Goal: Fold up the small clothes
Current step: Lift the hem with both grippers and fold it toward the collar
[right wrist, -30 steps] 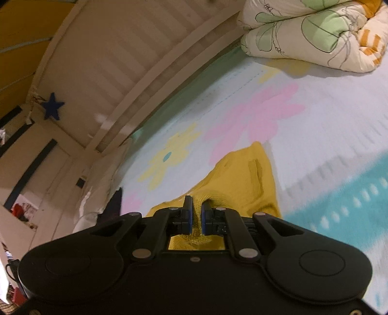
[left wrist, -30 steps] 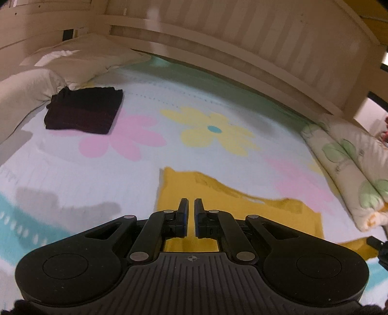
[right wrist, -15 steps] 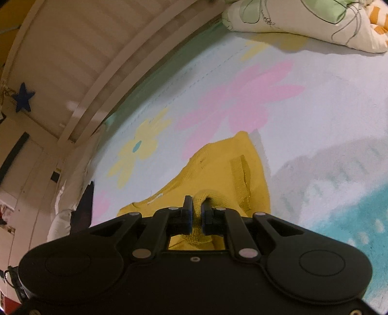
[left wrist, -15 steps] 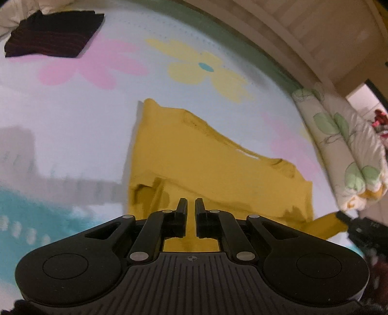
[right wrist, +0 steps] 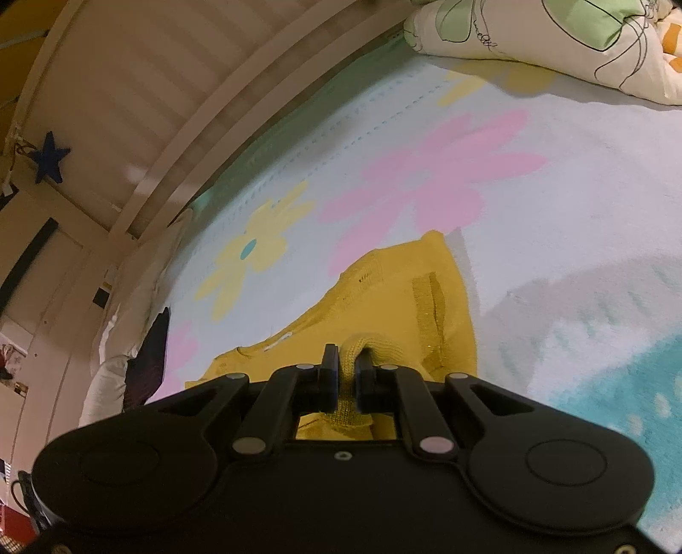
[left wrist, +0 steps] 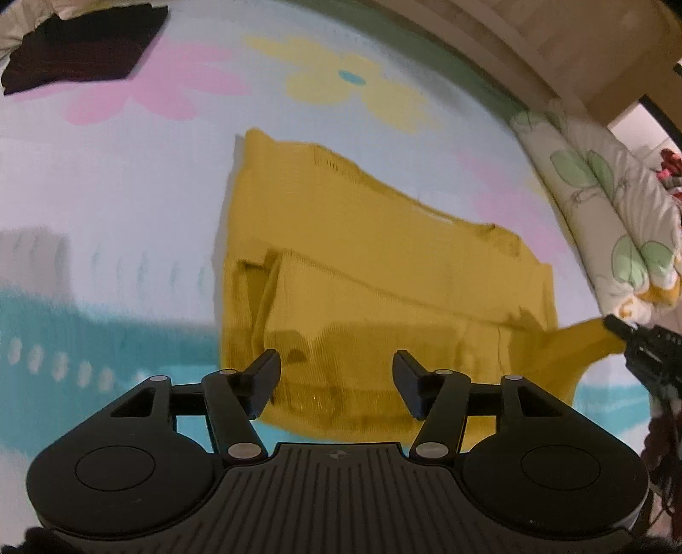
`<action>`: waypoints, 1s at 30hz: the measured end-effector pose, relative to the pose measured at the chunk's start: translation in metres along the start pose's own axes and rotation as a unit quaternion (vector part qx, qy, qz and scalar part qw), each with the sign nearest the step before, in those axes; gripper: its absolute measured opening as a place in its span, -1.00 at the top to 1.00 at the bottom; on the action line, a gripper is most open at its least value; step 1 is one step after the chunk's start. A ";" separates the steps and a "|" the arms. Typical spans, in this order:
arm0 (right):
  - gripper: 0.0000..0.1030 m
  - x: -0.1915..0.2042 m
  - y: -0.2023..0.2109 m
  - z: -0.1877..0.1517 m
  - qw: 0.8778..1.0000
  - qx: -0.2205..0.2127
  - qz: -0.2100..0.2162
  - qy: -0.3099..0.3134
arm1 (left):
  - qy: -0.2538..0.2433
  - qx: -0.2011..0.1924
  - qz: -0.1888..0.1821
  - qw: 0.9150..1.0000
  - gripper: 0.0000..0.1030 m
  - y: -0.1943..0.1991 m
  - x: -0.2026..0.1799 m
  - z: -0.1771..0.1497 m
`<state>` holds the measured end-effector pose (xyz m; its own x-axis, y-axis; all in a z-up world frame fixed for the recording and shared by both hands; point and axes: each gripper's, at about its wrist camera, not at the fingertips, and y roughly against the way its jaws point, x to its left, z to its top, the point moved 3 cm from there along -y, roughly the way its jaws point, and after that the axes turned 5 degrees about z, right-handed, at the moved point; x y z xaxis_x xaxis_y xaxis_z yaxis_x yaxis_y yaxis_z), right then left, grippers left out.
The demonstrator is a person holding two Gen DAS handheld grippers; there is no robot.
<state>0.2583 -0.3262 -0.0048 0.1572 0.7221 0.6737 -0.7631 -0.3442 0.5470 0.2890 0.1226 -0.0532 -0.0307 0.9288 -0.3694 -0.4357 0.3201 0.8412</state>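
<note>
In the left wrist view we see our left gripper [left wrist: 336, 370] at the bottom of the frame with its jaws spread wide apart and nothing between them. Just beyond the fingertips lies the yellow knit sweater [left wrist: 383, 264], spread across the middle of the frame on the flowered bedsheet [left wrist: 106, 204]. Its lower part is doubled over the body, making a paler band that runs from centre left toward the right. At the right edge of the frame one sleeve [left wrist: 571, 345] stretches out to the right gripper [left wrist: 639, 345], which pinches its end. A dark folded garment [left wrist: 81, 51] sits on the sheet in the upper left corner, well apart from the sweater. A rolled quilt with green leaf print [left wrist: 609, 221] lies along the right side, and a pale wooden bed rail [left wrist: 511, 47] curves across the top.

In the right wrist view our right gripper [right wrist: 347, 375] fills the bottom of the frame, its jaws closed on a bunched fold of yellow knit that sticks up between the fingertips. The rest of the sweater [right wrist: 396, 289] lies on the sheet just beyond, in the centre of the frame, beside a pink flower print. The quilt [right wrist: 575, 38] is in the upper right corner. The dark garment [right wrist: 147, 353] shows edge-on at the left, next to a white pillow [right wrist: 106, 388]. A blue star [right wrist: 49, 155] hangs on the wall at upper left.
</note>
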 end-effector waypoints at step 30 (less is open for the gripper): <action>0.65 -0.006 -0.005 -0.006 1.000 0.020 0.005 0.014 | 0.019 0.016 0.009 1.000 0.80 -0.036 0.007 0.001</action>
<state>0.2574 -0.3256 -0.0143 0.1324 0.7349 0.6651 -0.7393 -0.3738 0.5602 0.3053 0.1172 -0.0861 -0.0716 0.9269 -0.3684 -0.4062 0.3102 0.8595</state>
